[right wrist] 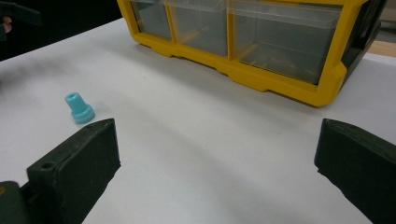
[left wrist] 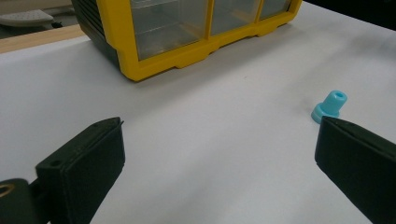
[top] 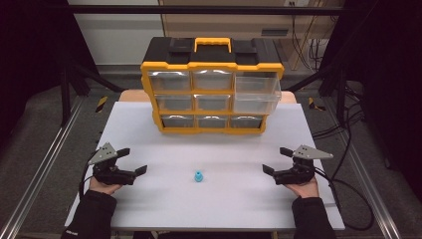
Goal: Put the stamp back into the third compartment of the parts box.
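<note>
A small light-blue plastic piece (top: 198, 176) stands upright on the white table (top: 149, 124), about midway between my two grippers. My left gripper (top: 132, 161) rests at the table's left, open and empty, jaws pointing toward the middle. Across from it my right gripper (top: 278, 160) is open too, with nothing between its jaws. In the left gripper view the blue piece (left wrist: 329, 106) stands just beyond the right jaw. The right gripper view has the blue piece (right wrist: 78, 108) a little past its left jaw.
A yellow and black drawer organizer (top: 211, 84) with clear drawers stands at the back of the table; its upper right drawer (top: 256, 94) is pulled out. Cables (top: 348, 189) trail off the right side. Dark frame rails (top: 40, 159) flank the table.
</note>
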